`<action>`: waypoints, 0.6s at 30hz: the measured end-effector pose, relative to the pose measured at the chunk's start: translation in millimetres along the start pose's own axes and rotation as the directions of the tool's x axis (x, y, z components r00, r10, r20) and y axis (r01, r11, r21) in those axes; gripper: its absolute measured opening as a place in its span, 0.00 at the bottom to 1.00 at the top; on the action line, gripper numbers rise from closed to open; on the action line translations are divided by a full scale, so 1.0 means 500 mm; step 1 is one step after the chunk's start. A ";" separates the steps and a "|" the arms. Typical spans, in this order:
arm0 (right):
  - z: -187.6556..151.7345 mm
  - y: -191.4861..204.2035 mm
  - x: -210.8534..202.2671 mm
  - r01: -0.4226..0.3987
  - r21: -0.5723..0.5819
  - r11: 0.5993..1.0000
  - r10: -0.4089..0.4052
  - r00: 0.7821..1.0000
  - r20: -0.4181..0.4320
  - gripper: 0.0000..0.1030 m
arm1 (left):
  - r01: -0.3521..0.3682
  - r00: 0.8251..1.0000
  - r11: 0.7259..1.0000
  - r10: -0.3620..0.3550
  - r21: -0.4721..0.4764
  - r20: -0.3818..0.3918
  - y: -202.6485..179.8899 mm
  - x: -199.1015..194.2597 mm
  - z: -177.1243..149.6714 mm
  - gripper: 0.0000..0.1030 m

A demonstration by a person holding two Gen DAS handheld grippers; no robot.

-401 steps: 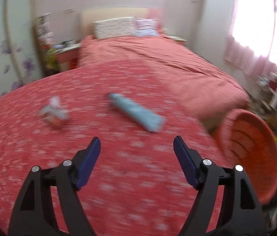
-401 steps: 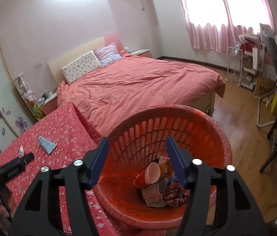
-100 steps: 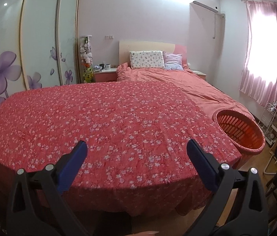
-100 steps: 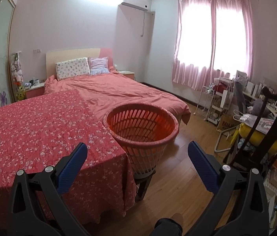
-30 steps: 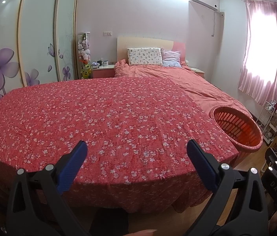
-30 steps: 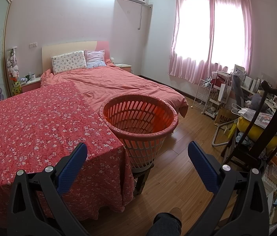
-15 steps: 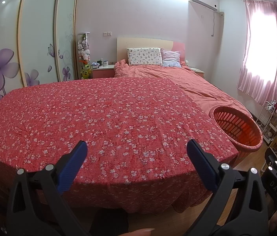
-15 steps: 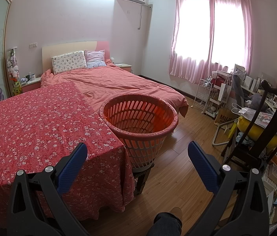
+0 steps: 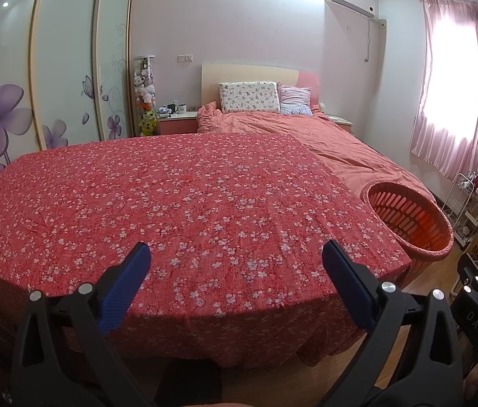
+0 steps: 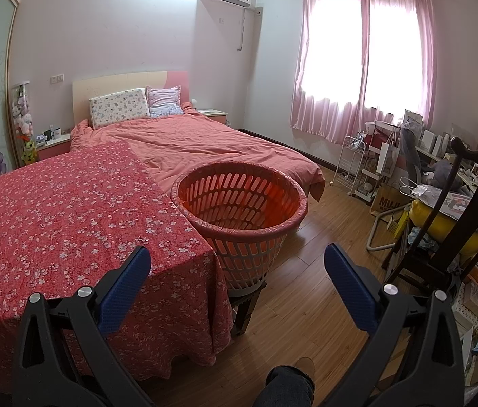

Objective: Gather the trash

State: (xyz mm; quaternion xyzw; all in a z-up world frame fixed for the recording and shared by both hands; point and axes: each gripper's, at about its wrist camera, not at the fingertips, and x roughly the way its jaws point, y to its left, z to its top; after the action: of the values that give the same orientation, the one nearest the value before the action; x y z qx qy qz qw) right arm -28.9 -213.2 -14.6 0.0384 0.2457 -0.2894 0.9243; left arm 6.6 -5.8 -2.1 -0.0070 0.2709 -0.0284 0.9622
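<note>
An orange slatted basket (image 10: 242,203) stands on a low stand at the right corner of a table covered with a red flowered cloth (image 10: 62,217). The same basket (image 9: 408,220) shows at the right in the left wrist view, beside the cloth (image 9: 171,203), which has no trash on it. My left gripper (image 9: 235,264) is open and held back from the table's near edge, nothing between its blue pads. My right gripper (image 10: 237,264) is open too, empty, in front of the basket and apart from it. The basket's inside is hidden from here.
A bed (image 10: 205,146) with a coral duvet lies behind the table. Right of the basket is wooden floor (image 10: 323,254), then a dark chair (image 10: 459,224), a white trolley (image 10: 350,166) and cluttered shelves. A person's leg (image 10: 286,386) shows at the bottom. Wardrobe doors (image 9: 62,78) line the left wall.
Since 13.4 s ago the blue tube and crumpled wrapper are gone from the cloth, and both grippers have pulled back from the table. Over the last second almost nothing moves.
</note>
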 end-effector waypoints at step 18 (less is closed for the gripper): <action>0.000 0.003 0.000 -0.001 0.001 1.000 0.001 1.000 0.000 0.98 | 0.001 1.000 1.000 -0.001 0.000 0.000 -0.001 0.000 0.000 0.96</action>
State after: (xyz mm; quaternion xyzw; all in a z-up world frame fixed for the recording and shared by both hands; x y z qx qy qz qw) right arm -28.2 -211.8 -14.8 0.0388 0.2457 -0.2890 0.9244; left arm 6.6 -6.4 -1.9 -0.0069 0.2709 -0.0287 0.9622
